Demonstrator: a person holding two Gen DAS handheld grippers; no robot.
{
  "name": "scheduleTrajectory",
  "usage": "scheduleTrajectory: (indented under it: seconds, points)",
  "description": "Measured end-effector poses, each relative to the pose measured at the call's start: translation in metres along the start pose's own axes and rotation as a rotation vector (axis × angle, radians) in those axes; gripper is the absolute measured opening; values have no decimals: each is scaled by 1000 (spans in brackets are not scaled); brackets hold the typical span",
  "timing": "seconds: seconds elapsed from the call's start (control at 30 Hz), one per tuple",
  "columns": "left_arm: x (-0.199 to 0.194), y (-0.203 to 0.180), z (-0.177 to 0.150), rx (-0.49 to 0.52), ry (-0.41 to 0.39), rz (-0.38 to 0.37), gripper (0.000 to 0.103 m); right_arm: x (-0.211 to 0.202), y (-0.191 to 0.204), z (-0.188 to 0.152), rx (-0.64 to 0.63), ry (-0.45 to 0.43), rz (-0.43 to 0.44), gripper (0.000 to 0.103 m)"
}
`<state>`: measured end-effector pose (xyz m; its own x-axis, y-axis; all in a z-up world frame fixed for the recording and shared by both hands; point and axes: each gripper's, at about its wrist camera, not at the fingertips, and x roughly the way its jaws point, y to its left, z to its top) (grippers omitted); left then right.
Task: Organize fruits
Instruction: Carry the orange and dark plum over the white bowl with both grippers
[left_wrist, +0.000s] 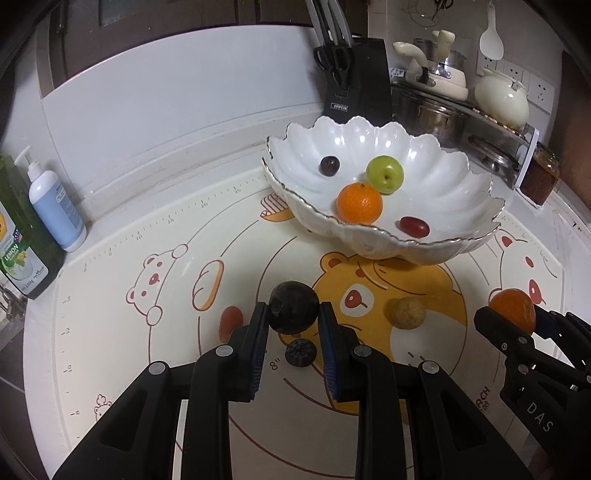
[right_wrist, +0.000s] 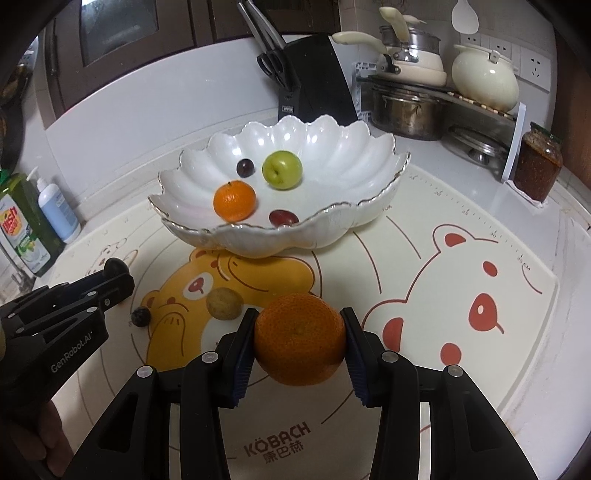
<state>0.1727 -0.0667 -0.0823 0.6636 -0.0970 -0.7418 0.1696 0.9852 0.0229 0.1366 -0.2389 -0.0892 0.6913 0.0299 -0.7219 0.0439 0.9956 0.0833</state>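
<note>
both grippers (left_wrist: 293, 314) (right_wrist: 300, 325) are black plastic, blue ribbed pads (left_wrist: 258, 354), silver screws, white "GenRobot.AI" and "DAS" lettering on the sides

Home kitchen: knife block (left_wrist: 356, 79), pots (right_wrist: 402, 110), dish soap (left_wrist: 22, 236).

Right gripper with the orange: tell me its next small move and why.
Probably carry the orange forward and up over the near rim of the white bowl, then release. The right gripper is shut on it, four fruits already lie in the bowl, and bare space shows to the right of the green fruit. The left gripper is shut on a dark plum too.
</note>
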Motion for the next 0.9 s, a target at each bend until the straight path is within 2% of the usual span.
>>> scheduleTrajectory:
  seconds: [0.33,0.9]
  points:
    - [-14,-1,9,-2,-22,-1,28,-12,0,10,-3,-36,3,45]
    - [-16,-19,32,9,-48,-31,28,-20,-18,38,-9,-96,-28,45]
